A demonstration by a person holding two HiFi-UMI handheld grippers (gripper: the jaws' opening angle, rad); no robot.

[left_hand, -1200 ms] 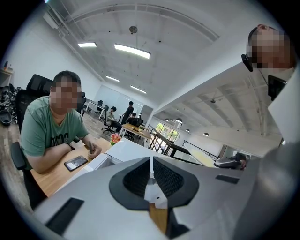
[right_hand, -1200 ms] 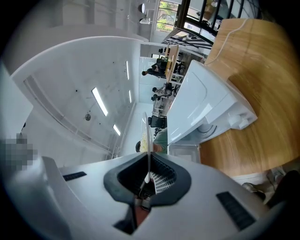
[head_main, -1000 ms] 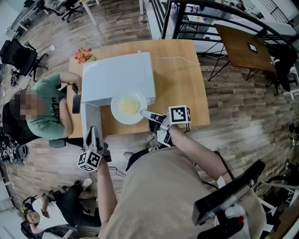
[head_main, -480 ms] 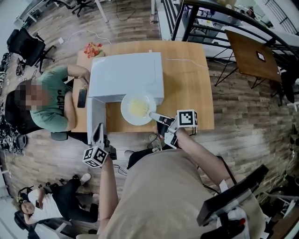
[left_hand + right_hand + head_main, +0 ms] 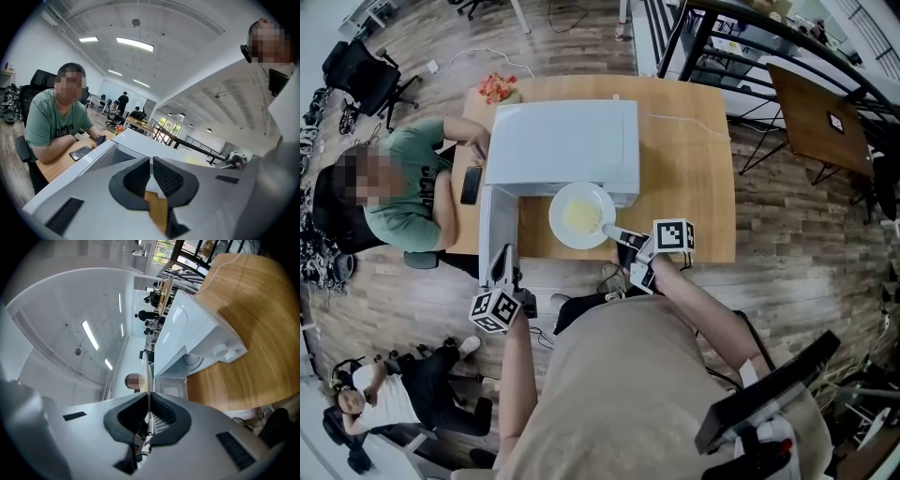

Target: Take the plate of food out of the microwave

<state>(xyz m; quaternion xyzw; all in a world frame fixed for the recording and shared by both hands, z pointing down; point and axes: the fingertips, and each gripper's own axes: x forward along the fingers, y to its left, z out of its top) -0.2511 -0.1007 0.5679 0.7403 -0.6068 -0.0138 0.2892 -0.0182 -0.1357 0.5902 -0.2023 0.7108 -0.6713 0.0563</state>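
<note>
Right tongs point(image 5: 149, 414) first: clamped hard on the near rim of the plate point(image 5: 563, 201), jaws fully closed on it. In the right gripper view the plate runs up from the pads as a thin white edge. Left tongs point(image 5: 151, 174): jaws drawn together with only a sliver between the pads, and I see nothing pinched there. They hang low at the outer end of the open door point(image 5: 498, 225).

Moving out, the plate is a full circle from above with the yellow food point(image 5: 583, 216) heaped in its middle. It's clear of the cavity and held just in front of the microwave point(image 5: 562, 141), over the wooden surface point(image 5: 684, 169).

What's changed? Against a second ago it sits in much the same place before the opening, but it looks a shade smaller from above. I read that as the plate sinking toward the surface. The grip on the rim is the same.

So the removal itself looks done to me. What's left is setting the plate down flat. One-sided hold, food loose on top: a tilt here could slide it off.
</note>
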